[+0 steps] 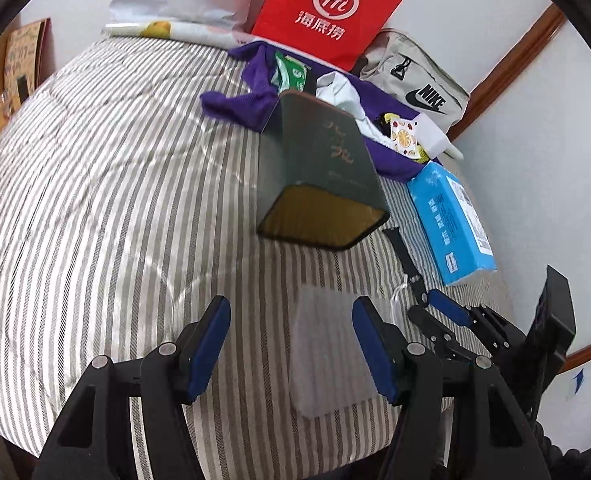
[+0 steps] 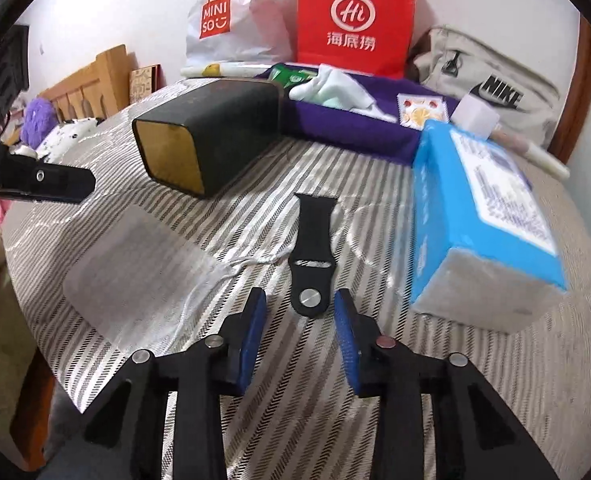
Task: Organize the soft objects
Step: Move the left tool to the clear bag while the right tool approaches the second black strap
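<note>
Right gripper (image 2: 300, 330) nearest in its own view: jaws part open over the striped quilt (image 2: 475, 380), nothing between the pads. The buckle end of the black watch strap (image 2: 309, 250) lies just beyond the tips, not touching as far as I can tell.

Strap: light, rubbery, floppy, lying flat, running near to far. My read: pinch across its width near the metal stud, the stiffest bit. Sunk in soft quilt, so the pads may catch fabric too.

Left gripper (image 1: 291, 344): jaws wider apart, straddling the translucent mesh pouch (image 1: 327, 344), which lies flat on the quilt with its white drawstring (image 2: 251, 262) trailing toward the strap. Pads look clear of it. It's thin, limp, near weightless; grab an edge or the drawstring neck, not the flat middle.

Far side: dark green tin (image 2: 211, 132) on its side, open mouth facing near-left. Blue tissue pack (image 2: 483, 224) at right: soft, squashy, slick wrapper. Purple cloth (image 2: 347, 128) with small items far, bags behind.
</note>
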The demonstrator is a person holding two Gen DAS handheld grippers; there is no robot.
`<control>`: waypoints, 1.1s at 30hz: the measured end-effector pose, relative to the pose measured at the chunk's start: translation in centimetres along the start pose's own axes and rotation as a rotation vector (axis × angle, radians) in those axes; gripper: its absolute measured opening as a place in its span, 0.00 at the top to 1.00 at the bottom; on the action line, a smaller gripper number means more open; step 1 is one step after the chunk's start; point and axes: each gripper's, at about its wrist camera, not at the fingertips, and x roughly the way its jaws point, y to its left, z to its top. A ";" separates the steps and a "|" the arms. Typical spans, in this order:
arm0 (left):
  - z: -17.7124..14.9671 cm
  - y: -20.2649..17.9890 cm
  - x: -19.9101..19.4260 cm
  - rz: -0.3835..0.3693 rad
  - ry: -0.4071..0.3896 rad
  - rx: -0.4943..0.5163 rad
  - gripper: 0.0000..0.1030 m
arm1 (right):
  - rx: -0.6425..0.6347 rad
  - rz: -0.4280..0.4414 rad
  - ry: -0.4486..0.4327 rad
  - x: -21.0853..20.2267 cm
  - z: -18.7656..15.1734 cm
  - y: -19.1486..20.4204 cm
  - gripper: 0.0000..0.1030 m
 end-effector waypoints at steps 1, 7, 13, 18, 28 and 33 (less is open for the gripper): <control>0.0 0.0 0.0 0.004 0.004 -0.001 0.40 | 0.006 -0.003 -0.010 0.0 0.1 -0.1 0.64; 0.0 -0.3 0.4 0.014 0.017 -0.005 0.40 | 0.049 -0.008 -0.039 0.6 0.6 -0.1 0.71; -0.3 -1.0 0.9 0.040 0.035 0.014 0.40 | 0.089 0.027 -0.045 0.2 0.1 -1.0 0.79; -0.7 -1.0 1.2 0.051 0.049 0.008 0.40 | 0.084 0.038 -0.017 -1.4 -1.7 -2.0 0.79; -1.1 -1.7 1.9 0.057 0.069 0.010 0.40 | 0.047 0.057 0.013 -4.8 -5.7 -2.8 0.74; -1.6 -1.5 2.2 0.078 0.082 -0.002 0.40 | 0.056 0.077 -0.024 -3.9 -4.4 -2.7 0.56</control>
